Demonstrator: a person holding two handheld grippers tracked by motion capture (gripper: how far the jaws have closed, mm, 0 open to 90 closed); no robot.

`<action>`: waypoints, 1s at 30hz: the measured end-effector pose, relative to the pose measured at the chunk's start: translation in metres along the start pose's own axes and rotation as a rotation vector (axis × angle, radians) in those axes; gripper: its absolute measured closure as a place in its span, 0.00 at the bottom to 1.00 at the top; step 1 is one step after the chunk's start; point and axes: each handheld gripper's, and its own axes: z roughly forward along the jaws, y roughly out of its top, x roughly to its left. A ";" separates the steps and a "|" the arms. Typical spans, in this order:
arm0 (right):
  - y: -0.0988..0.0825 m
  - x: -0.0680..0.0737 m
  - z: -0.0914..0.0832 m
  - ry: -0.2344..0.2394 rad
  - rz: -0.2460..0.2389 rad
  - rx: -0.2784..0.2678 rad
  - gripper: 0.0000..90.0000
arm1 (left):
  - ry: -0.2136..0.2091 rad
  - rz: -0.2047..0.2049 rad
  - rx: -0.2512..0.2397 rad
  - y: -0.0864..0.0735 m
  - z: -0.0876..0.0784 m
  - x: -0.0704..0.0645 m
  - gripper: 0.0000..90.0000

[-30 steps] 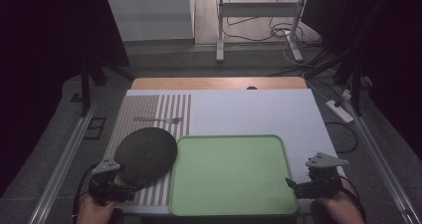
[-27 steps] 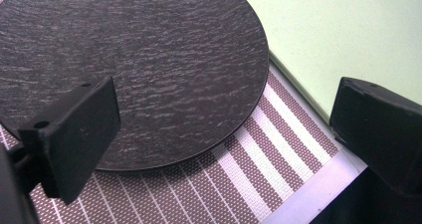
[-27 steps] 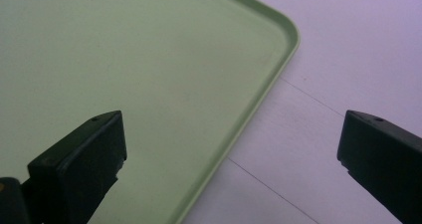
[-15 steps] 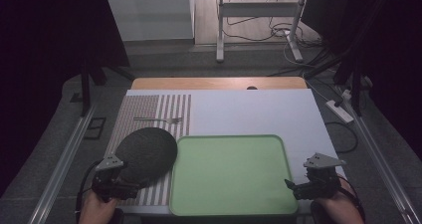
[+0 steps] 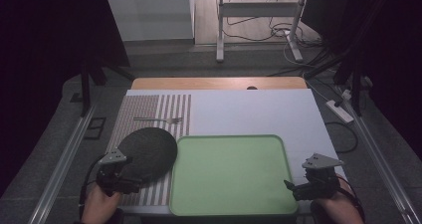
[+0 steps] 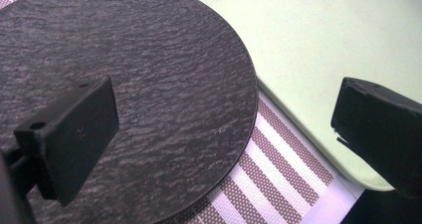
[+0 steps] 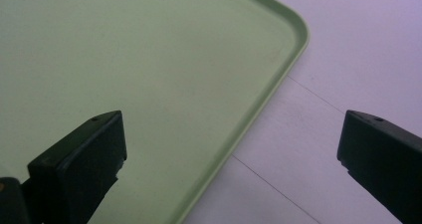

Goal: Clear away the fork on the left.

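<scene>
Plate, dark and round, lies on the striped mat directly under the left gripper, jaws spread across its near edge; right gripper is spread over the tray rim.

Each hand carries a black two-jaw gripper topped by a grey three-cornered plate: left gripper, right gripper. The jaws are flat, matte black rectangular blocks with rounded corners; one small round hole sits near each upper edge. A dark cable trails from each unit.
</scene>
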 end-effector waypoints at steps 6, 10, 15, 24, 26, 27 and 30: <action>0.000 0.000 0.000 -0.002 0.002 0.001 0.00 | 0.004 0.008 -0.006 0.006 0.006 0.005 0.00; 0.000 0.000 0.000 -0.003 0.003 0.002 0.00 | 0.009 0.016 0.000 0.009 0.010 0.008 0.00; 0.000 -0.001 0.000 -0.001 0.008 -0.003 0.00 | 0.015 0.023 0.015 0.015 0.015 0.011 0.00; 0.000 -0.003 -0.001 0.000 0.027 -0.011 0.00 | 0.011 0.015 0.041 0.023 0.023 0.017 0.00; -0.001 -0.003 -0.001 -0.001 0.035 -0.015 0.00 | 0.006 0.005 0.037 0.025 0.024 0.019 0.00; -0.001 -0.004 -0.002 -0.005 0.038 -0.015 0.00 | 0.004 -0.001 0.038 0.026 0.025 0.020 0.00; -0.001 -0.005 -0.002 -0.008 0.053 -0.020 0.00 | -0.010 -0.023 0.033 0.032 0.027 0.025 0.00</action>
